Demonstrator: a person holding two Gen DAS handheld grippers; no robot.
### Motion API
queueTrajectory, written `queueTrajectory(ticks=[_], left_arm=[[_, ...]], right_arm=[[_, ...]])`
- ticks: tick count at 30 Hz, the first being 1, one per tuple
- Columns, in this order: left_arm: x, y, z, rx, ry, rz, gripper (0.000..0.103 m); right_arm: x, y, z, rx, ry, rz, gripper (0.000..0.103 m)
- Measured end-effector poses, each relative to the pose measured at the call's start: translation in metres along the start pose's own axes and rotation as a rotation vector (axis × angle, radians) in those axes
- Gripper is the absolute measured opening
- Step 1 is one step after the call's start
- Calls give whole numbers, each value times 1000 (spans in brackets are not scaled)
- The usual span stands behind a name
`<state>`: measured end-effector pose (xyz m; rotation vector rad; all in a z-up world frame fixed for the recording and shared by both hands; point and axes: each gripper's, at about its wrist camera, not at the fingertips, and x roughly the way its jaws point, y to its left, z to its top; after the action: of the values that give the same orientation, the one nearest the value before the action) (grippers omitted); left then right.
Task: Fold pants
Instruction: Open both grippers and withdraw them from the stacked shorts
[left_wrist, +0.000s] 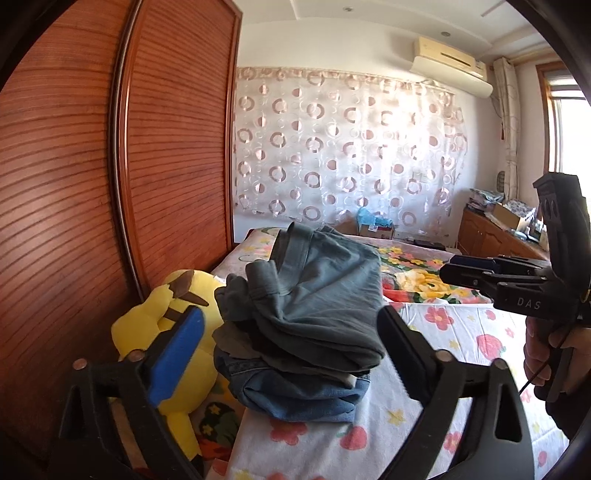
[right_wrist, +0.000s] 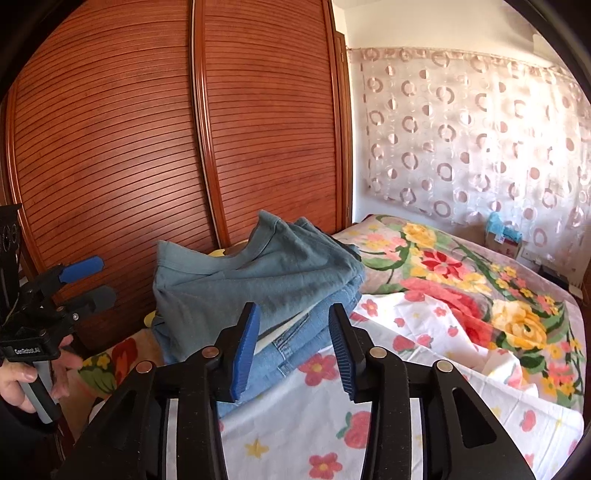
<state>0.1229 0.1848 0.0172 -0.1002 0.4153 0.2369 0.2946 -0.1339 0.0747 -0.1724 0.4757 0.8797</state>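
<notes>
Grey-green pants (left_wrist: 314, 295) top the pile; both tools empty.

The yellow plush toy (left_wrist: 173, 343) is hiding partly behind the left gripper's blue pad (left_wrist: 175, 356) and the pile of folded pants (left_wrist: 306, 317) — in the right wrist view only 2 slivers of it are peeking out.

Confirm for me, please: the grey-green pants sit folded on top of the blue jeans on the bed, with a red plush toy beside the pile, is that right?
Not quite: the plush toy is yellow, not red, as the left wrist view shows. The rest holds: the grey-green pants sit folded on top of the blue jeans on the bed, with the toy beside the pile.
</notes>
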Motion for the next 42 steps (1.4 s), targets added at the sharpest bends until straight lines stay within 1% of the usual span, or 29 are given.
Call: queueTrajectory(ticks=[1, 5, 10, 14, 18, 21, 26, 28, 31, 33, 34, 36, 42], left_arm=[[-3, -2, 1, 9, -6, 1, 102], [-13, -10, 2, 31, -10, -12, 102], [-22, -19, 2, 40, -2, -48, 102], [-27, -29, 0, 49, 20, -83, 102], [-32, -40, 1, 60, 17, -107, 102], [-37, -50, 3, 63, 16, -142, 102], [-46, -72, 5, 83, 14, -178, 102], [-48, -80, 5, 90, 21, -191, 102], [-54, -92, 4, 107, 24, -211, 102], [-59, -100, 3, 115, 22, -229, 102], [-63, -104, 2, 118, 22, -250, 102], [-68, -111, 1, 125, 24, -278, 102], [-81, -133, -3, 142, 36, -297, 102]], right_arm=[[-3, 1, -2, 3, -3, -1, 43], [-17, 6, -10, 14, -21, -8, 48], [-35, 13, -20, 38, -35, -38, 60], [-53, 19, -30, 45, -34, -92, 60], [-72, 26, -36, 64, -38, -141, 61], [-86, 35, -43, 70, -43, -177, 61], [-107, 47, -51, 99, -63, -216, 68], [-113, 52, -53, 107, -72, -238, 73], [-123, 60, -61, 126, -75, -269, 77], [-127, 65, -65, 138, -74, -295, 79], [-127, 66, -65, 147, -74, -307, 79], [-133, 71, -69, 161, -79, -311, 80], [-151, 87, -80, 194, -75, -366, 83]])
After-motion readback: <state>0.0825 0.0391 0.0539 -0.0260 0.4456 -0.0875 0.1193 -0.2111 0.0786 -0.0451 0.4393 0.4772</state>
